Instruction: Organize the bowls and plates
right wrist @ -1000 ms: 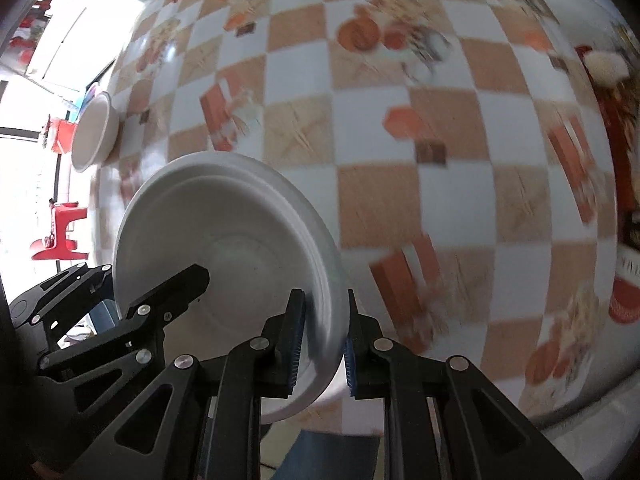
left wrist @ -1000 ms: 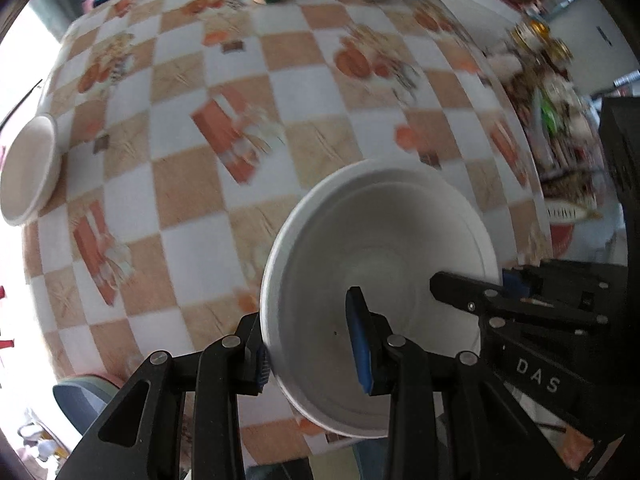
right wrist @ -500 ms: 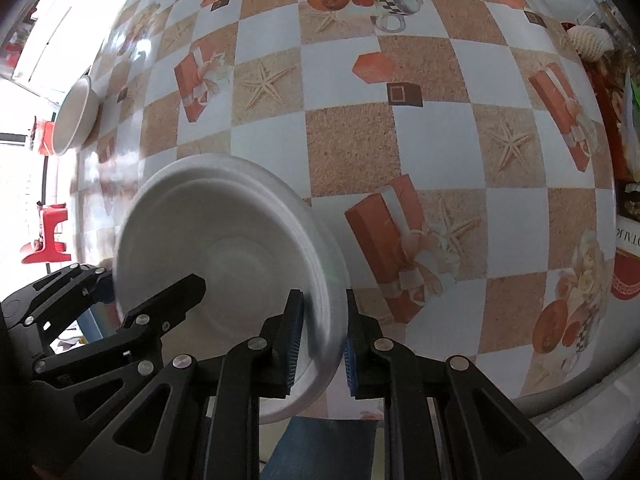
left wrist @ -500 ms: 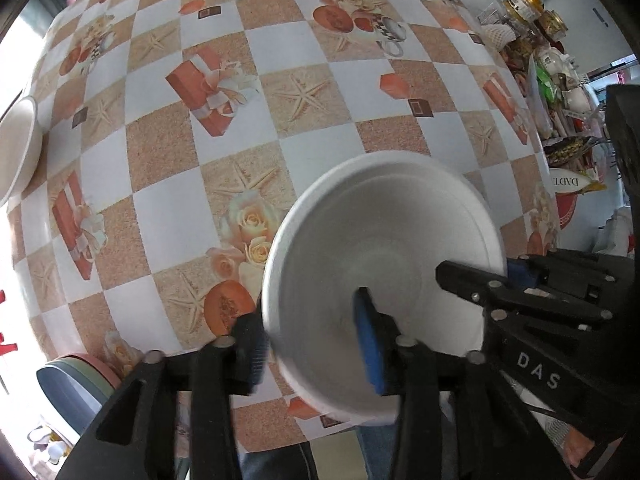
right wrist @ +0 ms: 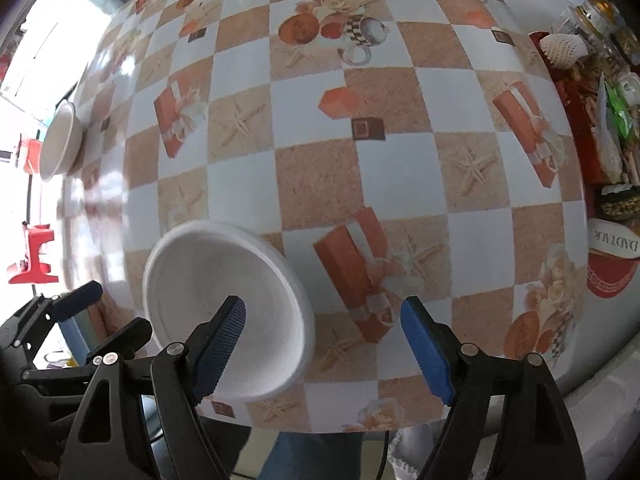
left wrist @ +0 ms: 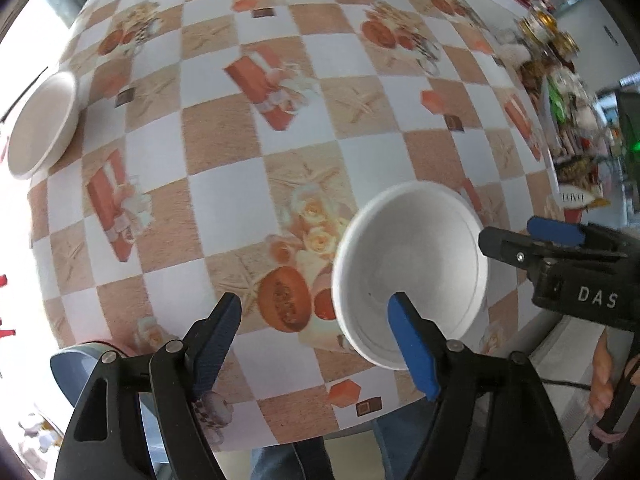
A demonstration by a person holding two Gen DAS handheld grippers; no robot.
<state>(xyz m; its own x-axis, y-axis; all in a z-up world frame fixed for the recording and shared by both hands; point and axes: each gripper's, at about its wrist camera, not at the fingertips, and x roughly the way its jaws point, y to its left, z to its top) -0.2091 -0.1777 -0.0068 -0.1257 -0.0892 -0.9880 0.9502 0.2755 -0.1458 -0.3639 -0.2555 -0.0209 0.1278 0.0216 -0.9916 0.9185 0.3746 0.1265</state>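
Since the earlier frame, both grippers have let go of the bowl's rim, which each had been clamping. The bowl (left wrist: pixel 408 276) now rests upright on the tablecloth (left wrist: pixel 224 152) near the front edge.

The left gripper (left wrist: pixel 316 344) is opening, jaws wide, gripping nothing. Its right finger (left wrist: pixel 412 344) overlaps the bowl's near left rim in view; whether it touches cannot be told. Its left finger stands clear over the cloth.

The right gripper (right wrist: pixel 324 344) is also opening, jaws wide and gripping nothing. Its left finger (right wrist: pixel 218 346) overlaps the bowl (right wrist: pixel 228 312) interior; its right finger stands well apart from the rim.

A second bowl (left wrist: pixel 42 124) lies at the far left edge, well apart.

The near rim is covered by fingers in both views. A grey-blue item (left wrist: pixel 76 364) at the lower left is cut off and cannot be identified.
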